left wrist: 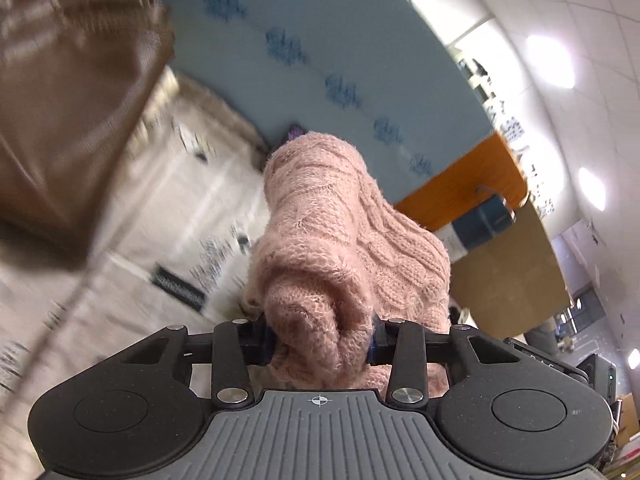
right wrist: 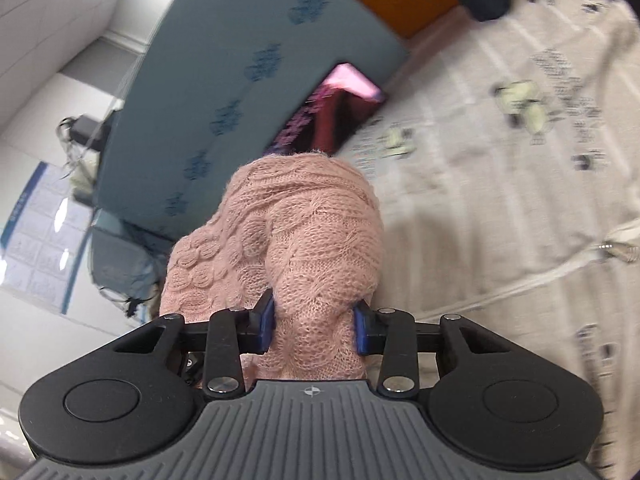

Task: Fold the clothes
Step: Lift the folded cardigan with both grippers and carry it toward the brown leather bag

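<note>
Knitwear in both grips: the left gripper (left wrist: 322, 340) is clamped on a bunched fold of a pink cable-knit sweater (left wrist: 344, 240), and the right gripper (right wrist: 314, 326) pinches another bunch of it, blue pads pressed into the wool. The sweater hangs above a printed cream bedsheet (right wrist: 500, 184), beside a blue mattress (left wrist: 320, 40) and a brown garment (left wrist: 72, 112).
</note>
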The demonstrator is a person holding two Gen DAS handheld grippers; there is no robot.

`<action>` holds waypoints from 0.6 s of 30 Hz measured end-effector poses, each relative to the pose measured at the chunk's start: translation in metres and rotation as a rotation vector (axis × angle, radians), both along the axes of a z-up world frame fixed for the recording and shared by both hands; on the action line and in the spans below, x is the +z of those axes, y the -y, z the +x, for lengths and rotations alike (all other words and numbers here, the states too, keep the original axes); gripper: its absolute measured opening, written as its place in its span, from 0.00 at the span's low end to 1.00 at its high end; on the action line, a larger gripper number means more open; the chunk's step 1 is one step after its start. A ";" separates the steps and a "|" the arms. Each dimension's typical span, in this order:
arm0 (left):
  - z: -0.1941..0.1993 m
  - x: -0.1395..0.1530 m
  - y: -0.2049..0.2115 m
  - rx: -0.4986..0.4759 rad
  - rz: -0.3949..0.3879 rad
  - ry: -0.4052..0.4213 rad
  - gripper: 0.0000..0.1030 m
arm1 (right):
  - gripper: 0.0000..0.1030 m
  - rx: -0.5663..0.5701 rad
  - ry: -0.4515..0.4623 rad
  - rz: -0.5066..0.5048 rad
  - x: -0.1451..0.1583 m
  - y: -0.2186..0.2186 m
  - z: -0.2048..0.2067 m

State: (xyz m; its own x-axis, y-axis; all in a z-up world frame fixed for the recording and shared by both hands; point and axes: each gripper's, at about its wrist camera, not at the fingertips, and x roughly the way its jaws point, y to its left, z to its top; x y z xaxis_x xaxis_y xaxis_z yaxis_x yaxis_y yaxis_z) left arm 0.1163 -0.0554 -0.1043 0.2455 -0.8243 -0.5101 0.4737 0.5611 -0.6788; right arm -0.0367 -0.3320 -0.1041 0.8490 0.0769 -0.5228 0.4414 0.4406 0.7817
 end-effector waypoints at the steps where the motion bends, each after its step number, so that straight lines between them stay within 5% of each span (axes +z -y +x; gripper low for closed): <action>1: 0.004 0.003 -0.009 0.009 -0.008 0.008 0.37 | 0.33 0.017 0.011 -0.007 0.003 -0.006 0.006; 11: 0.064 0.032 -0.113 0.159 -0.091 0.121 0.37 | 0.33 0.200 0.128 -0.033 0.033 -0.084 0.109; 18: 0.119 0.045 -0.166 0.255 -0.068 0.219 0.37 | 0.33 0.308 0.165 -0.072 0.047 -0.136 0.199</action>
State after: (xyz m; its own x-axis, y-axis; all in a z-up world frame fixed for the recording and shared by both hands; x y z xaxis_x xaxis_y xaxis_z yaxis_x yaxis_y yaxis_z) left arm 0.2349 0.1109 -0.0597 0.5461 -0.7526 -0.3680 0.4626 0.6371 -0.6165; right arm 0.1620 -0.1960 -0.0572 0.8651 0.3102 -0.3942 0.1498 0.5902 0.7932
